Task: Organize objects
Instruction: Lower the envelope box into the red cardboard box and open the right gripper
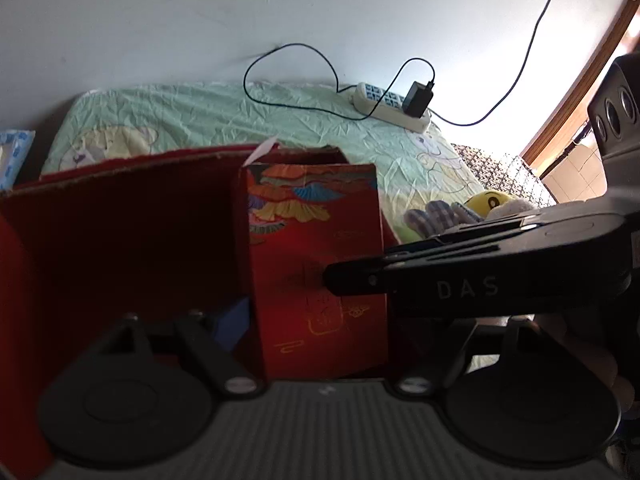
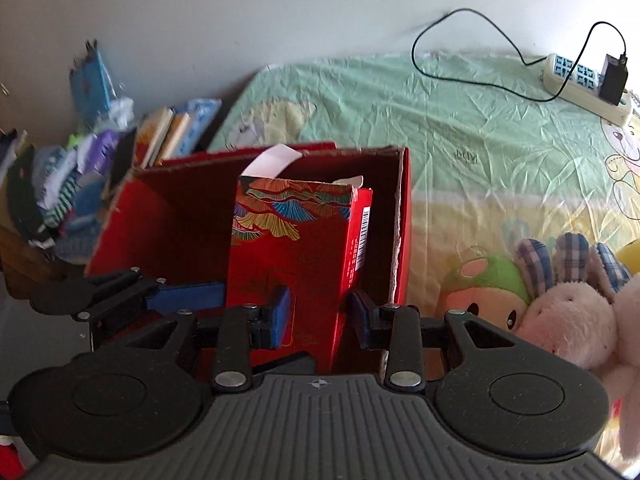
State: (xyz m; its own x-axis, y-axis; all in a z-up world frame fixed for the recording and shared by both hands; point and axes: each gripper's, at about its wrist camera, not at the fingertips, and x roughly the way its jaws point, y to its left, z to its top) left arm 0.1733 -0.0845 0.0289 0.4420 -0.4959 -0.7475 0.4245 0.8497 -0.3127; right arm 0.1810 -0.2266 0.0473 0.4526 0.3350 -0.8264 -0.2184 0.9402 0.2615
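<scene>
— What were the grippers doing when you looked?

— The right gripper (image 2: 316,320) had its blue pads on either side of the tall red packet (image 2: 296,264), one on its front face, one by its barcoded side; whether they pinched it I could not tell. The left gripper (image 1: 224,328) reached into the open red carton (image 2: 132,216) beside that packet; only one blue fingertip (image 1: 234,320) showed, so I could not tell its jaws.

— And the packet?

— Upright inside the carton, toward its right wall, a white tab (image 2: 272,158) sticking up behind it.

— Beyond?

— A pink plush rabbit (image 2: 572,320) lay right of the carton on the green sheet (image 2: 460,120); farther back, a power strip (image 2: 580,84) against the wall.
</scene>
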